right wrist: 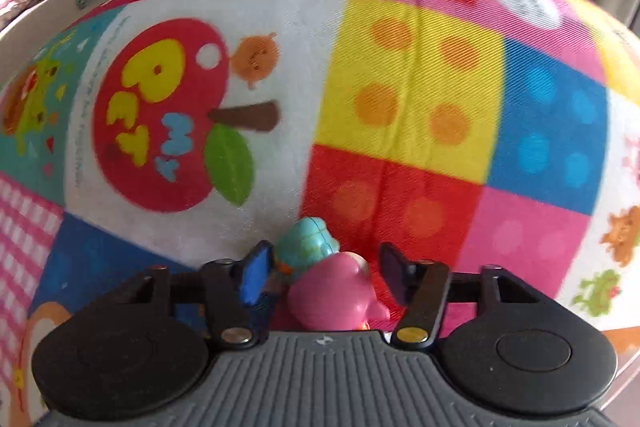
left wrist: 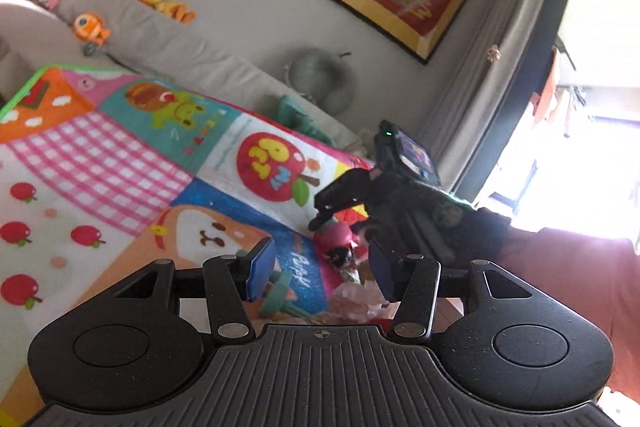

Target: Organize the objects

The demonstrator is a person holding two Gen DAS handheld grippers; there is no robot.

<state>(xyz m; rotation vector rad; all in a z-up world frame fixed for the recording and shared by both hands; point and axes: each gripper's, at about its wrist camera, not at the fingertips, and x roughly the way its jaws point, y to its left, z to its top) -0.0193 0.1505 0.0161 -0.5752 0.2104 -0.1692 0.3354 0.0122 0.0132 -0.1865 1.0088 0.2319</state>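
Observation:
A pink and teal plastic toy figure (right wrist: 324, 279) lies on the colourful patchwork play mat (right wrist: 408, 79), between the open jaws of my right gripper (right wrist: 324, 277); I cannot tell whether the pads touch it. In the left wrist view the same pink toy (left wrist: 340, 233) lies under the right gripper's body (left wrist: 400, 183), which hovers over the mat's right edge. My left gripper (left wrist: 322, 271) is open and empty, held above the mat. A teal toy piece (left wrist: 278, 297) and pale pink crumpled material (left wrist: 360, 301) lie just below it.
A grey sofa (left wrist: 168, 39) runs behind the mat with orange plush toys (left wrist: 90, 27) and other soft toys along its back. A grey ball-shaped object (left wrist: 320, 79) and a teal cloth (left wrist: 300, 115) sit at the sofa's end. Framed red pictures hang on the wall.

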